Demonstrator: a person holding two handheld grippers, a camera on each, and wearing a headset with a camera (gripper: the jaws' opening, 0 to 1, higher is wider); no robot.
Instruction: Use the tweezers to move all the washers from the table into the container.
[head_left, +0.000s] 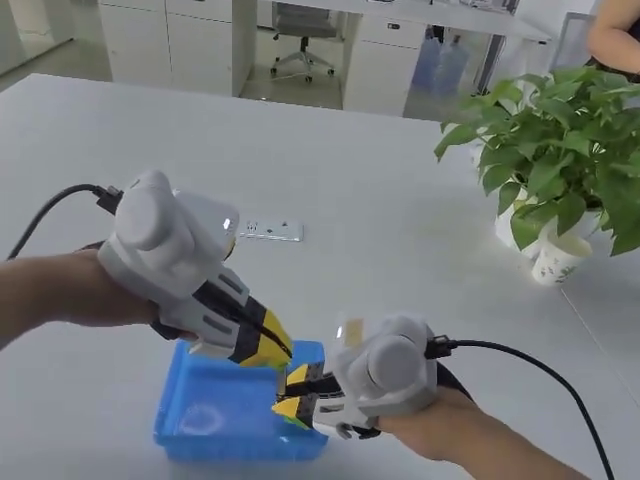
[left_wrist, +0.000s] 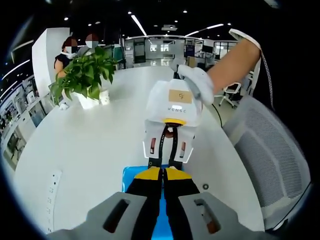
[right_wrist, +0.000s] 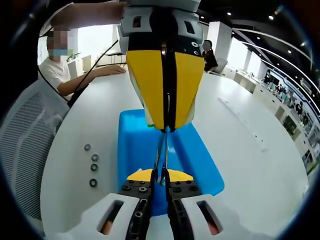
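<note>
I have both grippers meeting tip to tip over the blue container (head_left: 200, 425), which sits at the bottom centre of the head view on the white tabletop (head_left: 350, 170). The left gripper (head_left: 283, 352) comes in from the left of that frame and slants down to the right. The right gripper (head_left: 287, 393) comes from the lower right and points left, just below it. In the right gripper view my own fingers (right_wrist: 150, 176) at the bottom are pressed together on the thin metal tweezers (right_wrist: 162, 150), which run straight up the middle of the frame. The left gripper's yellow fingers (right_wrist: 187, 85) hang down from the top, closed as well, and pinch the far end of the tweezers. So both grippers grip the tool at once, above the container floor. In the left gripper view the fingers (left_wrist: 147, 180) at the bottom centre are together with only a dark slit between them. I cannot make out the tweezers there. The washers (right_wrist: 94, 167) lie on the tabletop in a loose line of four at the left of the right gripper view, beside the container and outside it. One more ring (left_wrist: 205, 186) shows on the tabletop right of the container in the left gripper view. A power strip (head_left: 270, 230) lies near the middle of the head view, and a potted plant (head_left: 560, 150) with a paper cup (head_left: 555, 262) beside it stands at the right.
</note>
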